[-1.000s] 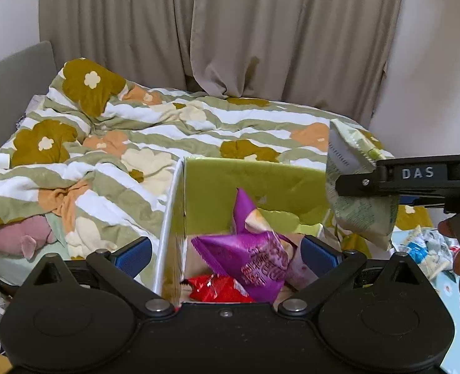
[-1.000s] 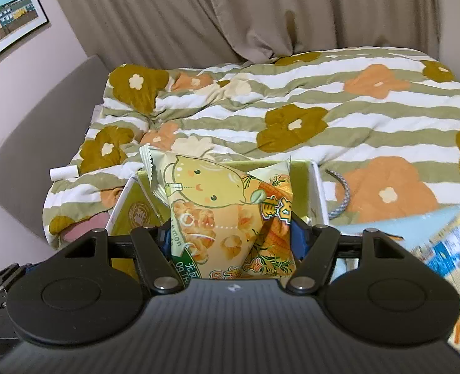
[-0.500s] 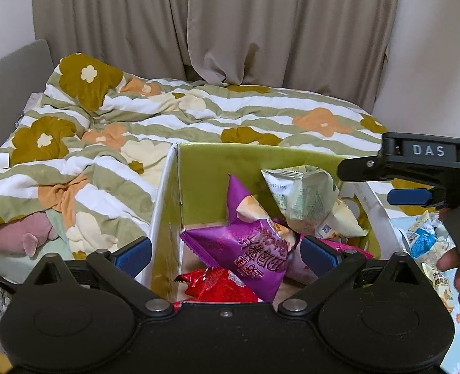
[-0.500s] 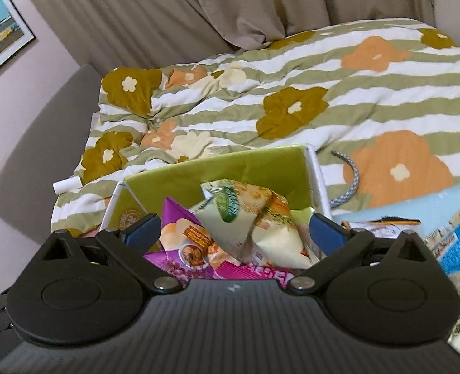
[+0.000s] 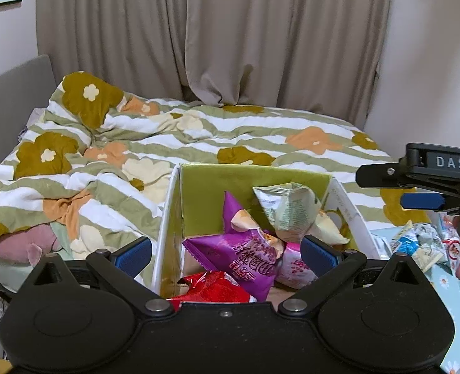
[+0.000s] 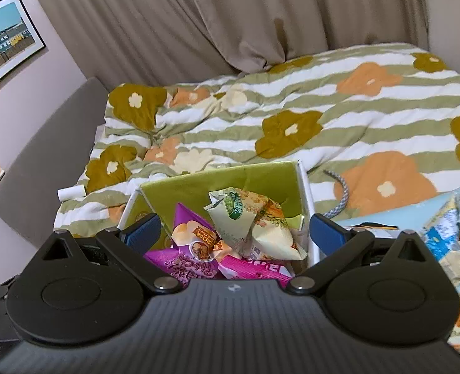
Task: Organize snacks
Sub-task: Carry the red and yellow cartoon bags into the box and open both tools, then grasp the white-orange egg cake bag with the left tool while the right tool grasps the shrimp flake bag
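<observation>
A green-lined box (image 5: 255,184) stands on the bed and holds a pale green snack bag (image 5: 289,208), a purple bag (image 5: 239,255), a pink bag (image 5: 292,268) and a red bag (image 5: 211,286). My left gripper (image 5: 227,249) is open and empty just in front of the box. My right gripper (image 6: 233,230) is open and empty above the box (image 6: 217,180), with the pale green bag (image 6: 248,221) lying on top of the purple bag (image 6: 180,268). The right gripper also shows in the left wrist view (image 5: 417,184) to the right of the box.
A striped flower quilt (image 5: 198,137) covers the bed. Several loose snack packets (image 5: 423,243) lie on a light blue cloth (image 6: 401,215) right of the box. A pink plush toy (image 5: 21,243) lies at the left. Curtains (image 5: 230,37) hang behind.
My right gripper opened and let the pale green bag fall into the box, then drew back up and to the right. The left gripper stayed open.
</observation>
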Demonstrator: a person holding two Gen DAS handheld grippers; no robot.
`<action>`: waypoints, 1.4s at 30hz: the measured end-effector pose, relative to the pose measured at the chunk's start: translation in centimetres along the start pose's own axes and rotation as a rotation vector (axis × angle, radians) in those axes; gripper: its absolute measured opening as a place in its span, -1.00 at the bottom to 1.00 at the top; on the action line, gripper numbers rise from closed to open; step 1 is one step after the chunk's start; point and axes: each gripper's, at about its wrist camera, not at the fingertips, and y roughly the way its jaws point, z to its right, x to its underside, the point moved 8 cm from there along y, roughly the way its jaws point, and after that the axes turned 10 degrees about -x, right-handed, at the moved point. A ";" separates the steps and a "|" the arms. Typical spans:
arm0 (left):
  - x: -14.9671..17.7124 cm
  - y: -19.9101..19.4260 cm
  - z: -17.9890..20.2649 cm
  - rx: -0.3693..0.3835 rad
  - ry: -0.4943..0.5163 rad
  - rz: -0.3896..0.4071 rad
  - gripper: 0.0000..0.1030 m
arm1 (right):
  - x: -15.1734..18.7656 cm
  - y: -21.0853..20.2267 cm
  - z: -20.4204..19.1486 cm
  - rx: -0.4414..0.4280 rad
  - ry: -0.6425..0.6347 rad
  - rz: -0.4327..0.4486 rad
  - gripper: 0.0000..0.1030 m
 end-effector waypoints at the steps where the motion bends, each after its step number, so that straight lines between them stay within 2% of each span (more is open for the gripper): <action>1: 0.1 -0.3 0.1 0.005 0.001 0.001 1.00 | 0.1 -0.5 0.0 0.004 -0.001 0.008 1.00; 9: 0.5 -2.3 2.4 0.098 0.022 0.024 1.00 | 2.2 -6.3 0.5 0.088 0.000 0.068 1.00; 17: 1.2 -4.4 7.7 0.161 0.090 0.039 1.00 | 3.5 -13.7 4.6 0.175 0.038 0.152 1.00; 22: 1.8 -5.7 12.9 0.191 0.131 0.054 1.00 | 3.6 -18.2 8.9 0.255 0.035 0.206 1.00; 32: 4.3 -5.0 25.2 0.200 0.161 -0.007 1.00 | 2.8 -22.9 20.1 0.321 0.037 0.177 1.00; 42: 7.8 -1.1 33.0 0.152 0.148 -0.073 1.00 | 1.9 -22.5 30.7 0.294 0.068 0.082 1.00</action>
